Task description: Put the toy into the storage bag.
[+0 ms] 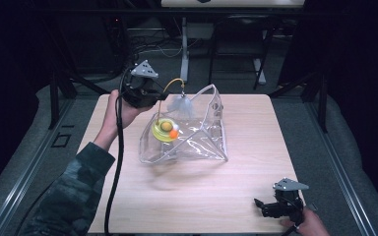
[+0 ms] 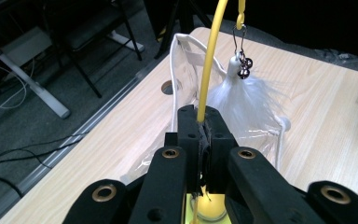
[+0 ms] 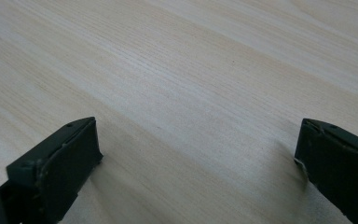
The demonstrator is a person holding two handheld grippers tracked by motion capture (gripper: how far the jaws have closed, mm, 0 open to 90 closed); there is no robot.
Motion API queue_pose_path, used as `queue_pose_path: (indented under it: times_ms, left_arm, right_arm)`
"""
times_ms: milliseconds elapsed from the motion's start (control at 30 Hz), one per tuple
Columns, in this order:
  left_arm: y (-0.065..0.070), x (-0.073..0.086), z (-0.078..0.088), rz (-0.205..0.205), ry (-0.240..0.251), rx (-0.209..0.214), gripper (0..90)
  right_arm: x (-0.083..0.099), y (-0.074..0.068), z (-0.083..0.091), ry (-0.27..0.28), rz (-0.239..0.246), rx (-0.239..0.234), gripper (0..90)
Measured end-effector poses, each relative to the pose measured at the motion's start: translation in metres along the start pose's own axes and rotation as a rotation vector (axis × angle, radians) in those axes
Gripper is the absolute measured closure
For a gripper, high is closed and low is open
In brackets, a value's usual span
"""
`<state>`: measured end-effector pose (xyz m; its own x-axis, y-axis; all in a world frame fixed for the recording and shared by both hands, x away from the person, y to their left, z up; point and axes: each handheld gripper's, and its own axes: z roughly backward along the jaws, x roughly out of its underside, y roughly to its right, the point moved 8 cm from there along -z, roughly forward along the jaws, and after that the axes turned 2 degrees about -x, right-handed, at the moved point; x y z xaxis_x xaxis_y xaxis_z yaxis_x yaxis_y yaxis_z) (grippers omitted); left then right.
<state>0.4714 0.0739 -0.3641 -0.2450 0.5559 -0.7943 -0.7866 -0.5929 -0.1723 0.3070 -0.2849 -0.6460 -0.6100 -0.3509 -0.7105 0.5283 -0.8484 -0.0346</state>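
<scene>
A clear plastic pouch [image 1: 197, 140] stands open near the middle of the table. Inside it lies a round yellow toy base [image 1: 164, 130] with a green and an orange ball. From that base a thin yellow wand [image 2: 210, 60] curves up, and a white feather tuft [image 2: 244, 95] with small bells hangs from its tip over the pouch [image 2: 182, 79]. My left gripper [image 1: 150, 96] is at the pouch's far left corner, shut on the yellow wand. My right gripper [image 1: 263, 206] rests open near the table's front right corner, with bare wood [image 3: 191, 107] between its jaws.
The wooden table [image 1: 128, 206] has a small round hole [image 2: 167, 87] near its far left edge. Beyond it are a dark floor, cables and desk legs [image 1: 184, 44]. A black cable [image 1: 115, 162] trails from the left gripper along the forearm.
</scene>
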Motion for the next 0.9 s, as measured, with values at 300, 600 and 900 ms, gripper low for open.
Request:
queue_pose_path:
  times_ms: [300, 600, 900]
  left_arm:
    - [0.006, 0.005, -0.019, 0.006, -0.029, 0.028, 87.6]
    - [0.01, 0.009, -0.038, 0.011, -0.055, 0.04, 87.6]
    - [0.013, 0.02, -0.058, 0.027, -0.085, 0.051, 87.6]
  right_arm:
    - [0.0, 0.0, 0.0, 0.0, 0.0, 0.0, 0.0]
    - [0.001, 0.002, 0.002, -0.025, 0.024, 0.012, 0.0]
    - [0.001, 0.002, 0.001, -0.014, 0.012, 0.013, 0.0]
